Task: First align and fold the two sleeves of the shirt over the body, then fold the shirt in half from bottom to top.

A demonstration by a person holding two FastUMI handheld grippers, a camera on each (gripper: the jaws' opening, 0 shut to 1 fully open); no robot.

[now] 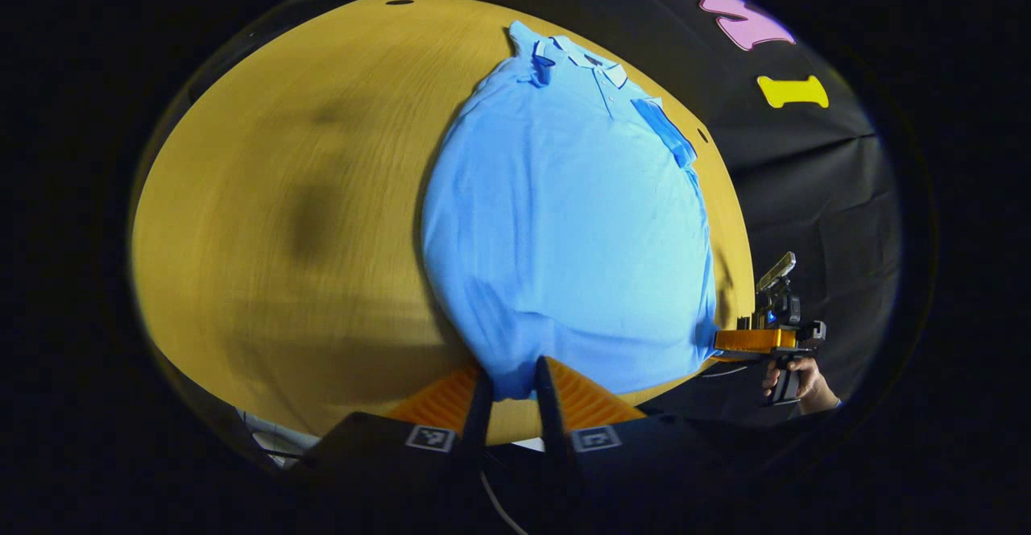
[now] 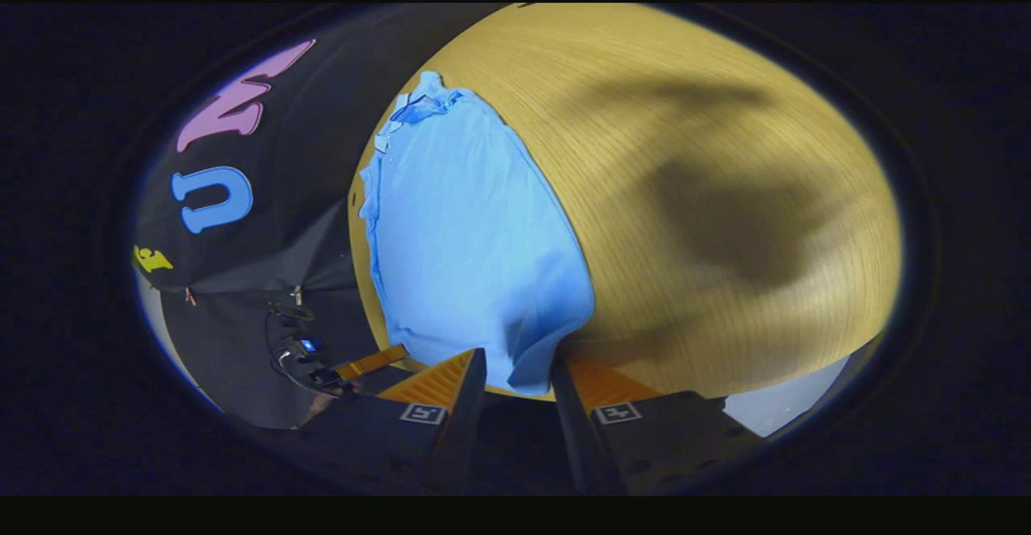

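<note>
Both grippers' jaws clamp the shirt [image 1: 564,221] hem, collar pointing away lengthwise.

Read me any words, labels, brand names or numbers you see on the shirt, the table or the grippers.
None can be read.
Shirt: plain blue, with no print or tag visible.
Table: bare wood grain.
Left gripper and right gripper: square black-and-white marker patterns only, no letters or numbers.

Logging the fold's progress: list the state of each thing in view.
Shirt: flat on table, sleeves folded in, bottom not yet folded up.
Left gripper: shut on shirt hem.
Right gripper: at a hem corner, grip unclear.
Table: shirt lies on it.
</note>
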